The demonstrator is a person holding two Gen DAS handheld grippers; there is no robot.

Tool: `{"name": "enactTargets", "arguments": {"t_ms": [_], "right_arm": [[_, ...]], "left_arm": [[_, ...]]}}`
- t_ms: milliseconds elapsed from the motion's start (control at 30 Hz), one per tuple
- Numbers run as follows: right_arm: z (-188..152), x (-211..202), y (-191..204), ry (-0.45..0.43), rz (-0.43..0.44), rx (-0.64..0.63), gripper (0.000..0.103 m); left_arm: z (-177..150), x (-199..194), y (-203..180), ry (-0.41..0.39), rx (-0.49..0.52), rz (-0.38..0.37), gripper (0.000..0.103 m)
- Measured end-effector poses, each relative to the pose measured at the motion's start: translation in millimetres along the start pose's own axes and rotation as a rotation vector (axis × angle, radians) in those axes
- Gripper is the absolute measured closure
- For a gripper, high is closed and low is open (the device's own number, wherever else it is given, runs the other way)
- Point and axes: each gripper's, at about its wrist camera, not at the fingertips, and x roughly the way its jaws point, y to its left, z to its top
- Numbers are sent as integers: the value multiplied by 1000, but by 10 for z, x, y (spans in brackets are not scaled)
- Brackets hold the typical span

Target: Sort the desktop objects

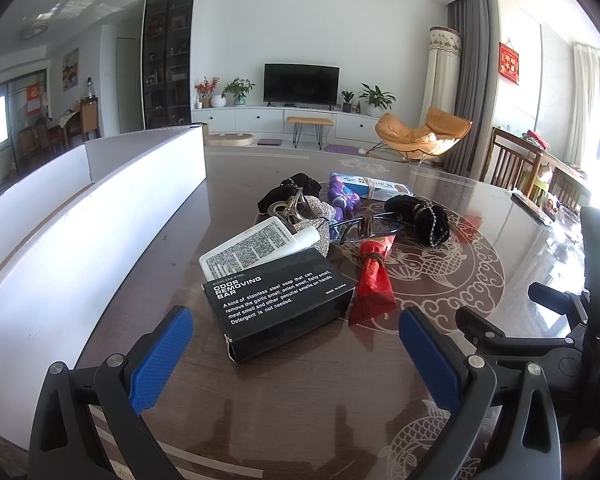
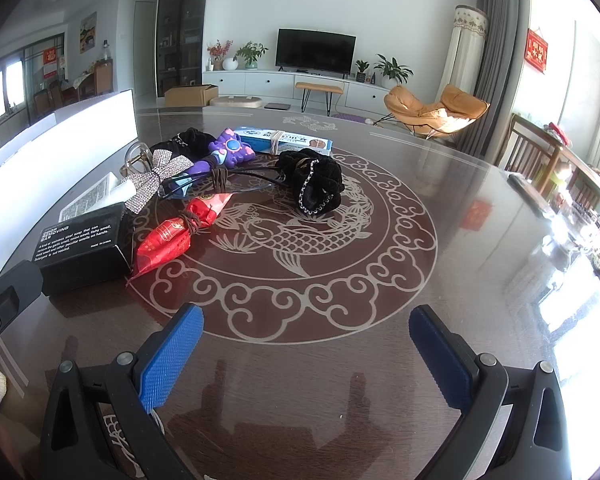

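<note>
Nothing had been picked up: the sorting stood at its opening step, by the look of it. The left gripper hung low over the counter with its jaws spread wide and empty, lined up on the black box, which lay just ahead of the blue pads. The right gripper hovered over bare counter near the fish pattern, jaws likewise spread and holding nothing, well apart from the clutter.

The things to sort lay in one heap toward the counter's left-centre. A white tube lay partly under the box's far edge; a red packet lay just beside the box on its right. Behind them were a rhinestone bow, glasses, a purple toy, two black scrunchies, one at, and a blue carton. A white tray with a divider stood along the left, beside the heap.

The likely next move was the left gripper closing on the box across its short sides. That called for a low, level approach, since the box overlapped the tube and touched or nearly touched the packet, and could drag either along.
</note>
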Motion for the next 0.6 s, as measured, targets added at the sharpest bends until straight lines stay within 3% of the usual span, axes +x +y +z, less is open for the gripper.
{"name": "enactTargets", "arguments": {"t_ms": [600], "right_arm": [[2, -4, -6, 0, 2, 1, 0]], "left_arm": [[4, -5, -27, -3, 5, -4, 0]]}}
